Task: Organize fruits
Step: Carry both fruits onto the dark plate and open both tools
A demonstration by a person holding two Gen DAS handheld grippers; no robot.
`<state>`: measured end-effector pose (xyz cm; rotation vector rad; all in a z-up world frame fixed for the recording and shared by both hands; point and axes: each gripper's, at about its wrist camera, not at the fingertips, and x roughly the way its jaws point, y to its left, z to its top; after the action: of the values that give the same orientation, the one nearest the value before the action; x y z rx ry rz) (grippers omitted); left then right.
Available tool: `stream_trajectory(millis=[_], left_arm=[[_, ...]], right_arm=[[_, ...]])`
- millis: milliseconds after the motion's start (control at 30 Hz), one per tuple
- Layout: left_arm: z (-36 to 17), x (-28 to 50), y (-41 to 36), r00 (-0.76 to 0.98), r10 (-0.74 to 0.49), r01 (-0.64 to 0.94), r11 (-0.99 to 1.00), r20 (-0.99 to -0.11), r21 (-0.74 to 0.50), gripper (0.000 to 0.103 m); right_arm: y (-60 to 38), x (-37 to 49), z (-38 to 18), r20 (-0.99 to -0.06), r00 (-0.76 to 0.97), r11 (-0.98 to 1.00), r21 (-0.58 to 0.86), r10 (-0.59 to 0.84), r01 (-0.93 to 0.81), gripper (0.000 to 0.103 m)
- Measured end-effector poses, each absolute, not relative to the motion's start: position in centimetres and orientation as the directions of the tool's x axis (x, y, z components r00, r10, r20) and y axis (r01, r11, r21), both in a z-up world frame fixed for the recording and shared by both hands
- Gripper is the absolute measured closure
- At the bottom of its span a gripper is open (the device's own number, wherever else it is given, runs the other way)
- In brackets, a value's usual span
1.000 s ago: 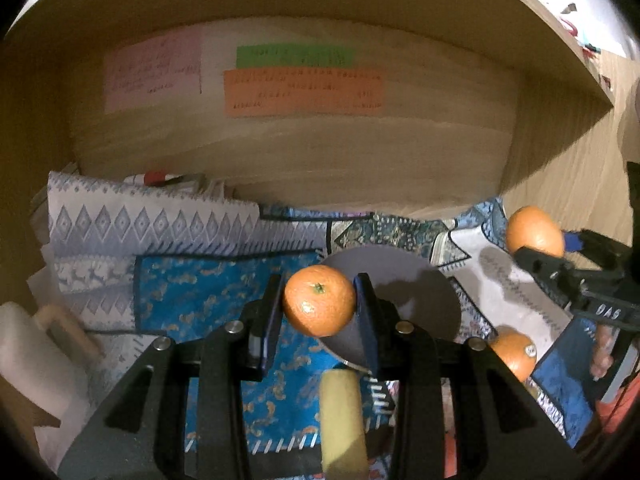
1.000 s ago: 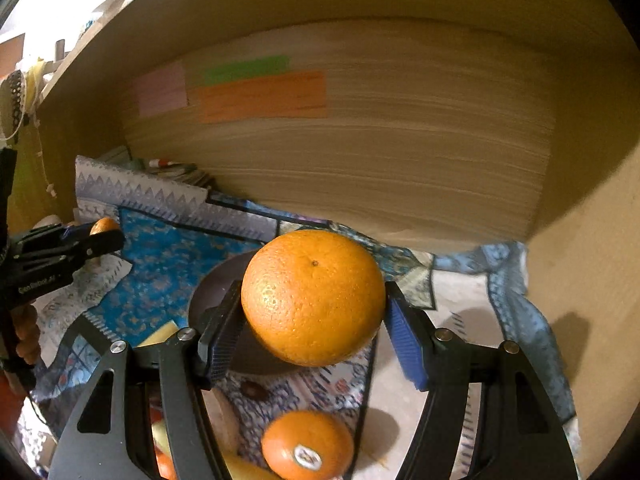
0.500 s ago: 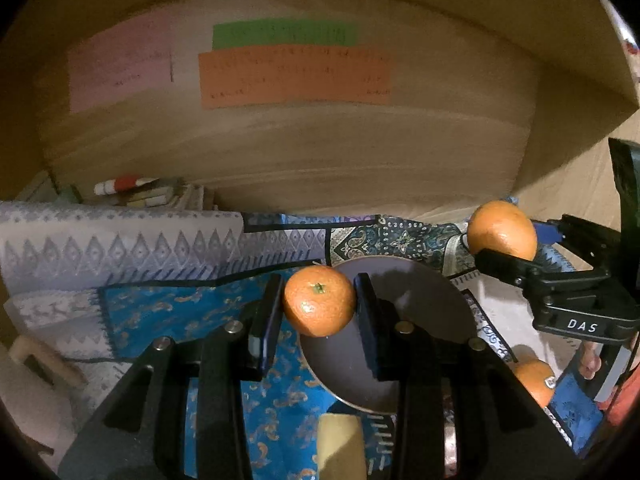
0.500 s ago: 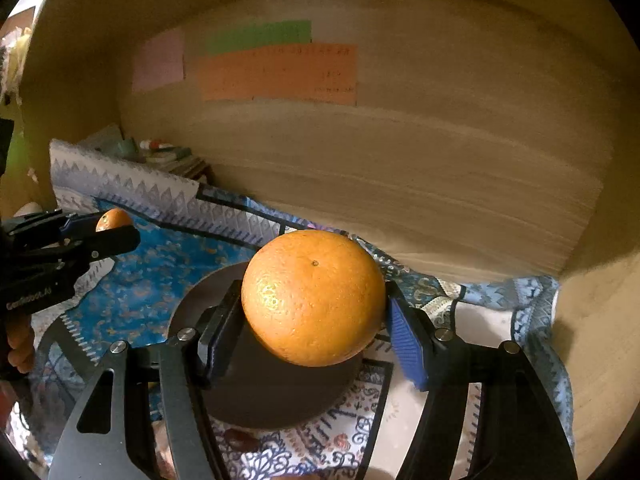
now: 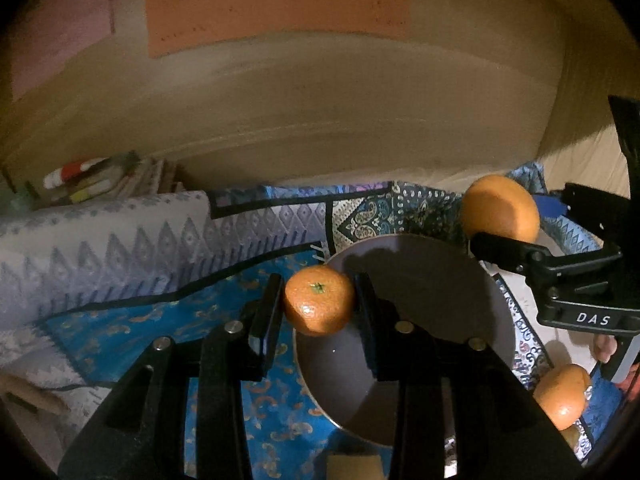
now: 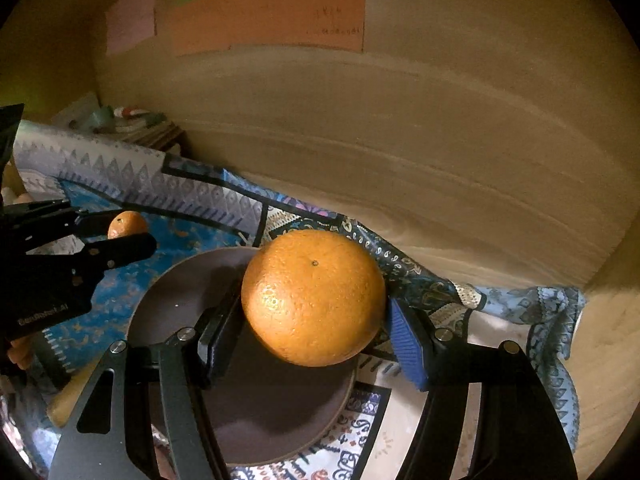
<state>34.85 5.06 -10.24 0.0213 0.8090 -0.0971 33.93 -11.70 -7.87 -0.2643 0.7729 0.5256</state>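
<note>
The small orange [image 5: 319, 305] sits clamped between the two fingers of the left tool [image 5: 319, 312], held in the air over the left rim of the dark round plate [image 5: 432, 280]. The large orange [image 6: 313, 297] is gripped the same way in the right tool [image 6: 314, 320], above the plate's far right part. A third orange [image 5: 562, 396] lies on the patterned cloth [image 5: 120, 320] right of the plate, below a wooden wall [image 6: 440, 140] with coloured paper notes [image 6: 264, 12].
</note>
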Motion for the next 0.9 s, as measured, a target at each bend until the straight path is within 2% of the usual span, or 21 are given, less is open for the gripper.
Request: stream_trajectory(millis=[433,600,667,700,733,767,900], left_arm=[[-14.0,38.2,4.3,0.590,-0.117,0.155,0.987,-0.799,-0.030,0.068],[-14.9,38.9,4.0,0.549,-0.120,0.159,0.987,-0.827,-0.037,0.068],[-14.9,39.0,4.1,0.546,-0.135,0.162,0.985,-0.827,-0.053,0.063],[-14.7,39.0,4.0,0.547,-0.143,0.165,0.984,-0.825,-0.061,0.053],[-14.5,39.0,4.0,0.548,-0.138,0.161,0.985,-0.825,-0.057,0.035],[-14.3,39.0,4.0,0.558,-0.124,0.151,0.987,-0.820,-0.047,0.031],[-13.3,38.4,3.9,0.596,-0.102,0.145,0.989,-0.797,-0.019,0.030]], right_arm=[[-11.0,37.2,-12.8,-0.843,0.437,0.812,-0.001,0.313,-0.583,0.039],[-10.8,37.1,-13.0,-0.849,0.435,0.807,-0.018,0.300,-0.590,0.038],[-10.9,37.0,-13.0,-0.850,0.435,0.807,-0.020,0.298,-0.590,0.038],[-10.9,36.9,-13.0,-0.851,0.435,0.807,-0.024,0.293,-0.590,0.038],[-10.9,36.8,-12.9,-0.851,0.434,0.805,-0.022,0.297,-0.593,0.038],[-11.0,36.7,-12.7,-0.849,0.428,0.800,-0.011,0.309,-0.600,0.037],[-10.7,35.8,-11.7,-0.827,0.472,0.800,-0.048,0.304,-0.598,0.034]])
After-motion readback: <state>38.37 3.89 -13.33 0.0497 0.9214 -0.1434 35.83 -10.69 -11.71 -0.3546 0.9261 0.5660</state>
